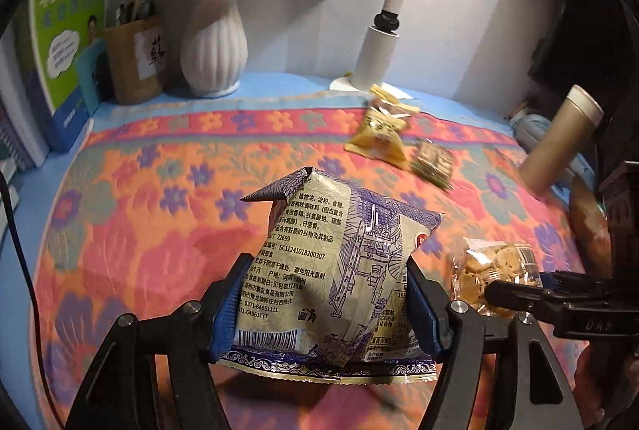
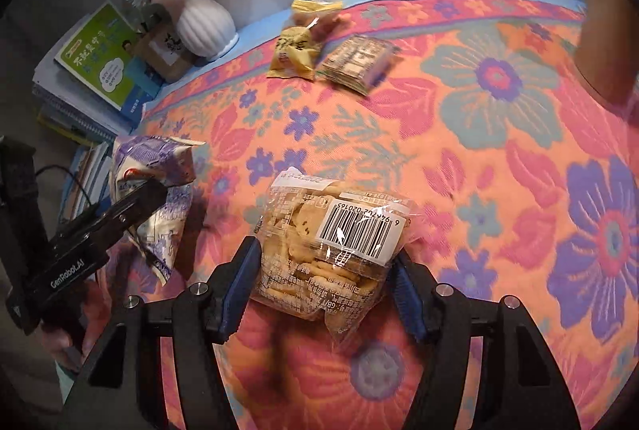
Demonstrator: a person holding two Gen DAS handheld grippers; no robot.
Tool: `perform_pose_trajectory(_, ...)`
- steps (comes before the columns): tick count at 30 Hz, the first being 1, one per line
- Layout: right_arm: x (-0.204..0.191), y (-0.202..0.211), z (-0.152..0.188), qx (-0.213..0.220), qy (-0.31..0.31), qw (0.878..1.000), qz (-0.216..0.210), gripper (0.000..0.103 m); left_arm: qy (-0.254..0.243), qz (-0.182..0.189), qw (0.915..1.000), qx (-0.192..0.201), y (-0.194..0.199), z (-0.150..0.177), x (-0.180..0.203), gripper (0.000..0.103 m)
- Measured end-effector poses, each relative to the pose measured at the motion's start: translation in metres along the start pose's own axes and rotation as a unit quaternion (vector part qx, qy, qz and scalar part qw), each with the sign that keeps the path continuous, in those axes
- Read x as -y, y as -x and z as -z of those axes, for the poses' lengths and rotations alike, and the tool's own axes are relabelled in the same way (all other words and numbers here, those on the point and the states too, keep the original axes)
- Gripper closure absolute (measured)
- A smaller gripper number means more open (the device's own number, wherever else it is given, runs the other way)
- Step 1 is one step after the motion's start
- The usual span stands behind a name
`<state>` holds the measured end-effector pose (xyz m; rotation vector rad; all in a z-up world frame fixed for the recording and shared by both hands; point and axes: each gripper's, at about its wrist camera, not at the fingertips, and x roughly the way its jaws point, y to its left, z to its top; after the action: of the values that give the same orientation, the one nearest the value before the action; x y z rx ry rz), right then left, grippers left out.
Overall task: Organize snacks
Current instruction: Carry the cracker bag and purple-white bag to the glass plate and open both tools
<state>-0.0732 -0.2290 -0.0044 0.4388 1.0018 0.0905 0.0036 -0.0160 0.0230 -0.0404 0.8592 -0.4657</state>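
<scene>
My left gripper (image 1: 329, 298) is shut on a purple-and-cream snack bag (image 1: 339, 262) and holds it above the flowered cloth; the bag also shows at the left of the right wrist view (image 2: 159, 198). My right gripper (image 2: 323, 274) is shut on a clear bag of small biscuits (image 2: 327, 242) with a barcode label; it also shows in the left wrist view (image 1: 491, 270). A yellow snack packet (image 1: 379, 134) (image 2: 293, 50) and a green-brown packet (image 1: 433, 160) (image 2: 357, 62) lie at the back near the lamp.
A white ribbed vase (image 1: 213, 46) with flowers, a brown pen holder (image 1: 135, 62), stacked books (image 1: 68, 42), a white lamp base (image 1: 375, 58) and a tan cylinder flask (image 1: 559, 142) stand along the back and sides. A floral cloth (image 2: 499, 150) covers the table.
</scene>
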Motion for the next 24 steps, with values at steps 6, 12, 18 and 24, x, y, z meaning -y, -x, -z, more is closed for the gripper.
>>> perform_pose_trajectory(6,0.006,0.034,0.043,-0.026,-0.006,0.998,-0.061,0.032,0.023,0.009,0.9997,-0.005,-0.003,0.028,0.008,0.034)
perform_pose_trajectory(12,0.016,0.066,0.066,0.002,0.036,0.999,-0.035,0.025,0.026,0.001,0.9992,0.029,0.004,0.037,0.009,0.034)
perform_pose_trajectory(18,0.005,0.059,0.05,0.013,0.119,0.991,-0.055,0.021,0.03,0.003,0.9992,0.027,0.005,0.039,0.005,0.034)
perform_pose_trajectory(24,-0.014,0.023,0.035,0.019,0.236,0.971,-0.021,0.017,0.021,0.0,0.9995,0.025,0.003,0.04,0.007,0.034)
